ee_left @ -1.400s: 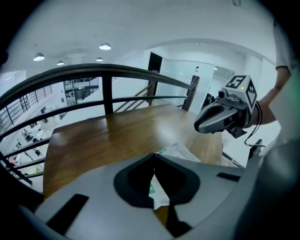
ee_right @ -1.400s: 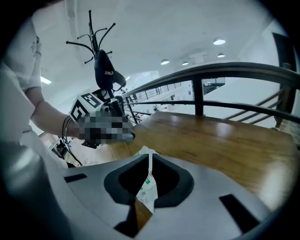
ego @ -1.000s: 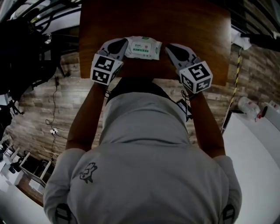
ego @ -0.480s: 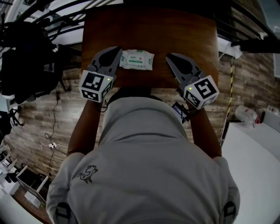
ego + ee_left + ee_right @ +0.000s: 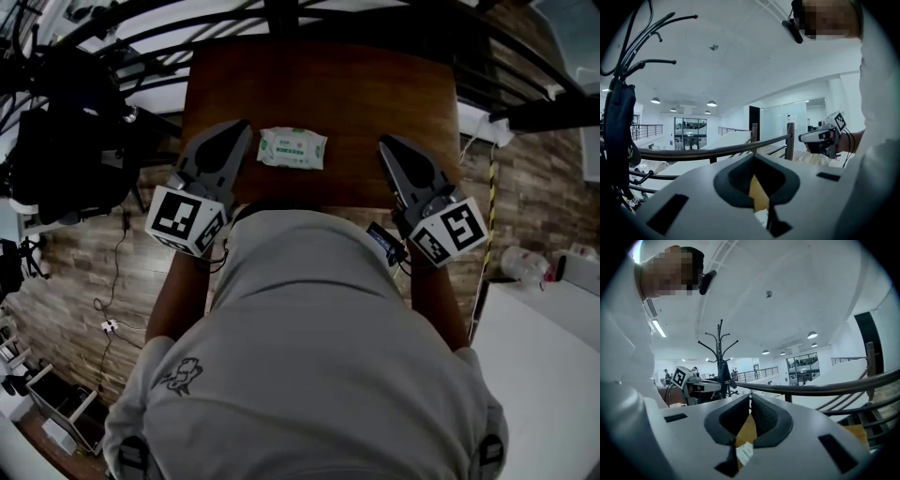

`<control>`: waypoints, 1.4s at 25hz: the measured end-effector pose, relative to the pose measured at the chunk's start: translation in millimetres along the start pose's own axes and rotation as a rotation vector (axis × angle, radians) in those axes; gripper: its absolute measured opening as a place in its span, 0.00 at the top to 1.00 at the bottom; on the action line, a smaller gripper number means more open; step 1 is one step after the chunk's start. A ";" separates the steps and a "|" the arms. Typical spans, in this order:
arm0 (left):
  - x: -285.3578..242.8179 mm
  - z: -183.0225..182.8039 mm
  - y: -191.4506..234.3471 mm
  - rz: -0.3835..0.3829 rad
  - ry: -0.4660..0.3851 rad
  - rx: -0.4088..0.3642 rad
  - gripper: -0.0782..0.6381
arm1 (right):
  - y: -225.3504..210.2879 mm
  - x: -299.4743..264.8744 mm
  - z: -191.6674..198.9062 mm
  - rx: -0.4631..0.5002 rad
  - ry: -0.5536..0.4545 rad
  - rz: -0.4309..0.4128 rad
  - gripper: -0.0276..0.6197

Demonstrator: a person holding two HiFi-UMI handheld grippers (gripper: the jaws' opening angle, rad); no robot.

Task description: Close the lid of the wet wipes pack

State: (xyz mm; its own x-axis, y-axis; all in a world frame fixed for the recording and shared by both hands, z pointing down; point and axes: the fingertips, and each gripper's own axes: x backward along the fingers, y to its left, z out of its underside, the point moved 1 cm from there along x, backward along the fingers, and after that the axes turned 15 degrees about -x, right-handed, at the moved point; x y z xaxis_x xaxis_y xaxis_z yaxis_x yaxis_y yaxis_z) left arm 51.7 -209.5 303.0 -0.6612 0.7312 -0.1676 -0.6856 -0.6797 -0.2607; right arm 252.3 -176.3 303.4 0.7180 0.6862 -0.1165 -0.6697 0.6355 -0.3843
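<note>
With my left hand-held gripper (image 5: 238, 132) and right hand-held gripper (image 5: 389, 148) both closed and empty, I judge the white-and-green soft plastic wet wipes pack (image 5: 292, 148) light and squashy, best pressed on its lid.

A wet wipes pack (image 5: 292, 148) lies flat on the brown wooden table (image 5: 366, 98).

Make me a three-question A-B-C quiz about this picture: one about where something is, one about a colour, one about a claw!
1. Where is the wipes pack?
A. in a bucket
B. on the table
C. on a shelf

2. What colour is the table top?
A. brown
B. white
C. blue

3. What is the right claw doing?
A. gaping wide
B. squeezing the pack
C. shut, holding nothing

Answers: B, it lies flat on the wood; A, the wood looks brown; C, its jaws meet with nothing between them.
</note>
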 end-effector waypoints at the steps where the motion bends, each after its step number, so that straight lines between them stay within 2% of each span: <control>1: 1.6 -1.2 1.3 -0.007 -0.002 -0.001 0.87 | 0.3 1.9 -1.6 -0.001 -0.004 0.000 0.90; 4: 1.8 0.2 4.3 -0.018 0.002 0.000 0.87 | -0.6 3.7 -7.2 -0.029 -0.020 -0.013 0.90; 8: 1.2 1.2 2.4 -0.023 0.025 -0.040 0.87 | -0.2 2.3 -14.2 -0.020 -0.027 -0.027 0.90; 15: 14.7 -12.5 4.8 -0.049 0.020 -0.037 0.87 | 5.9 1.8 -14.8 -0.029 -0.008 -0.056 0.90; 18: 22.1 -9.3 6.9 -0.044 0.038 -0.072 0.87 | 14.8 -2.8 -14.0 -0.049 -0.023 -0.079 0.90; 23: 40.1 -6.2 13.0 -0.029 0.035 -0.073 0.87 | 36.2 -10.4 -8.1 -0.044 -0.035 -0.080 0.90; 28: 70.4 -1.3 16.9 -0.002 0.031 -0.067 0.87 | 59.8 -17.9 1.5 -0.048 -0.036 -0.061 0.90; 35: 138.4 15.8 32.5 0.009 0.029 -0.070 0.87 | 106.8 -33.6 15.4 0.002 -0.019 -0.036 0.90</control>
State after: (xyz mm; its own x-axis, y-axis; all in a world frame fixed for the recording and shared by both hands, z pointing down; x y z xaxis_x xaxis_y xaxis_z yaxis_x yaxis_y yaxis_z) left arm -67.0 -131.3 286.4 -0.6573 0.7272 -0.1978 -0.6559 -0.6813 -0.3250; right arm 153.7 -126.0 280.4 0.7380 0.6693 -0.0855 -0.6438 0.6606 -0.3862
